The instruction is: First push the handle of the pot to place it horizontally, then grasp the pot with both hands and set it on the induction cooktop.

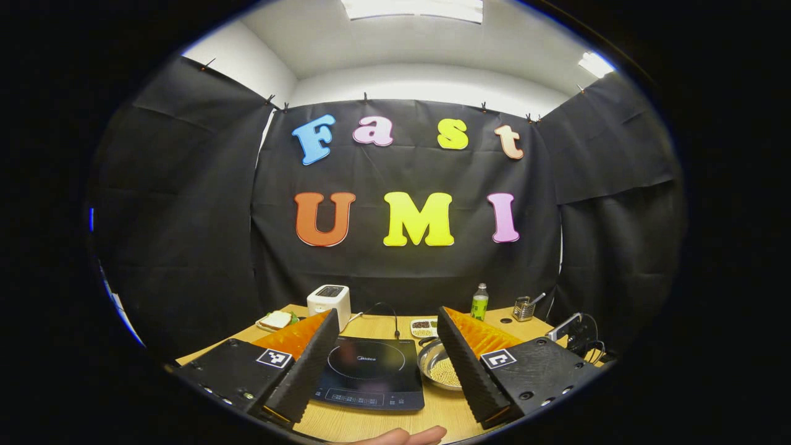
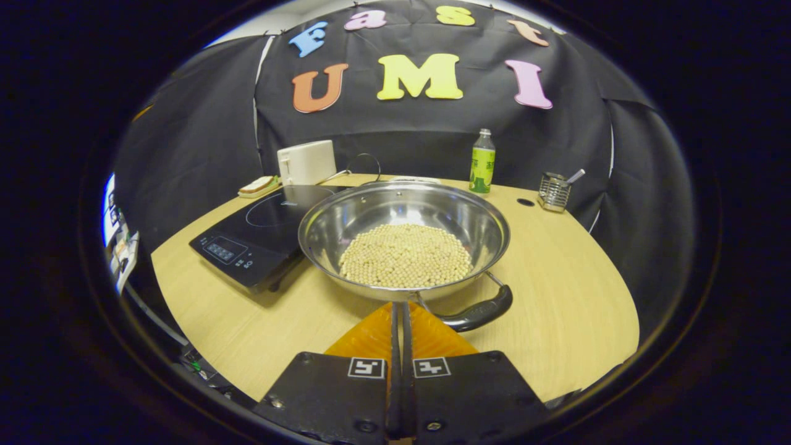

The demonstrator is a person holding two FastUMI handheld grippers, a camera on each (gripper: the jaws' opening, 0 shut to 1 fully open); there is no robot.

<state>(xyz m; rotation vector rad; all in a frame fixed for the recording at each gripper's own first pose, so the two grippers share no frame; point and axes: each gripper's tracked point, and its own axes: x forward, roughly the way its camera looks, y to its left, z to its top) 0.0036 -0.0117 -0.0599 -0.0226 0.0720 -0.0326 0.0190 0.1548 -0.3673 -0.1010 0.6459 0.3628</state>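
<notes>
The right tool (image 2: 398,312) is pressed together, empty, at the pot's (image 2: 405,238) near rim — seemingly for nudging the handle (image 2: 479,314). The pot is set on the table (image 2: 568,290) beside the induction cooktop (image 2: 259,232). The left tool (image 1: 386,361) is held spread, waiting.

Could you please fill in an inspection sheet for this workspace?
Surface: light wooden table.
Job's things: steel pot holding pale beans beside the induction cooktop, not on it; black handle points near-right.
Clutter: toaster, sandwich plate, green bottle, wire holder.
Grippers: left gripper open above cooktop; right gripper shut, empty, near the pot rim.
Cables: cord behind cooktop.
Surroundings: black cloth walls.
</notes>
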